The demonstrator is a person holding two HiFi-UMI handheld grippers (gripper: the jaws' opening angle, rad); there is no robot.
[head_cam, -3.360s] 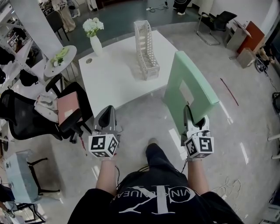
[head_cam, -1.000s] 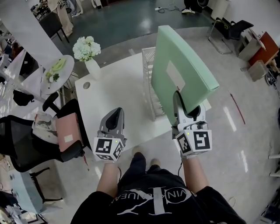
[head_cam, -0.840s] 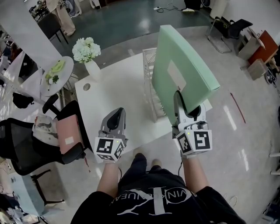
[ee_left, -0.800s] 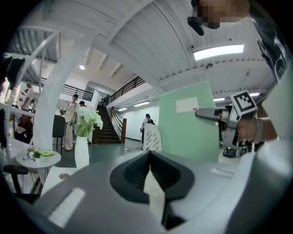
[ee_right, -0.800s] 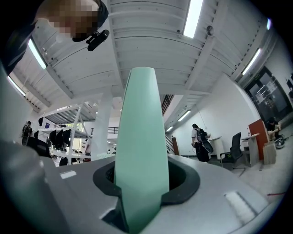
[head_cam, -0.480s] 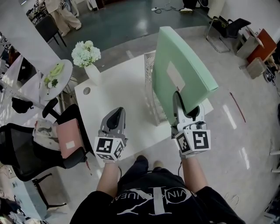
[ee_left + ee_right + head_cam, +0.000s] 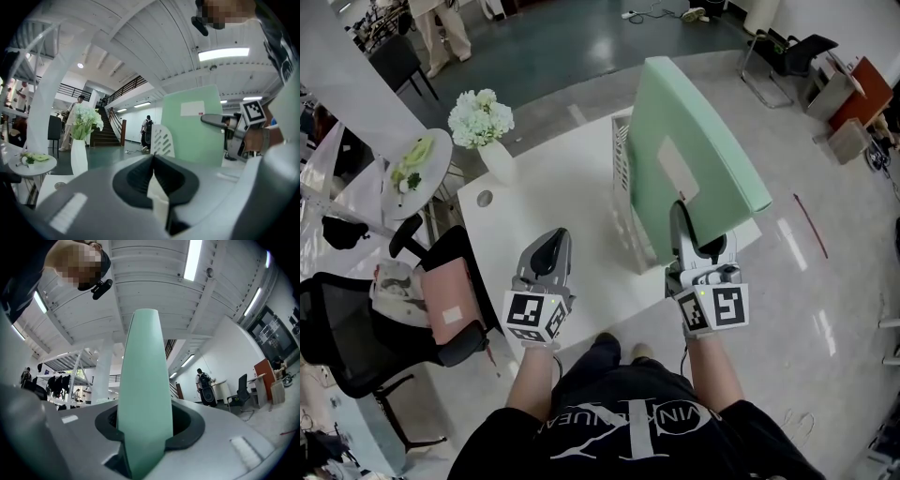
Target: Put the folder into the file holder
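Note:
A mint-green folder (image 7: 694, 159) with a white label stands upright in my right gripper (image 7: 686, 220), which is shut on its lower edge; the right gripper view shows the folder's spine (image 7: 143, 394) pinched between the jaws. The folder covers most of the white slotted file holder (image 7: 623, 178) on the white table (image 7: 553, 206); only the holder's left side shows. My left gripper (image 7: 548, 251) hovers over the table's near edge, shut with nothing in it. In the left gripper view the folder (image 7: 192, 131) and the file holder (image 7: 161, 140) stand ahead to the right.
A white vase of flowers (image 7: 487, 131) stands at the table's far left corner. A black office chair with a pink item (image 7: 445, 295) sits left of the table, a small round table (image 7: 417, 159) beyond it. Chairs and boxes stand at the far right.
Both grippers and the folder have crept forward toward the table; the folder now hangs over the file holder. Neither gripper's jaws have changed.

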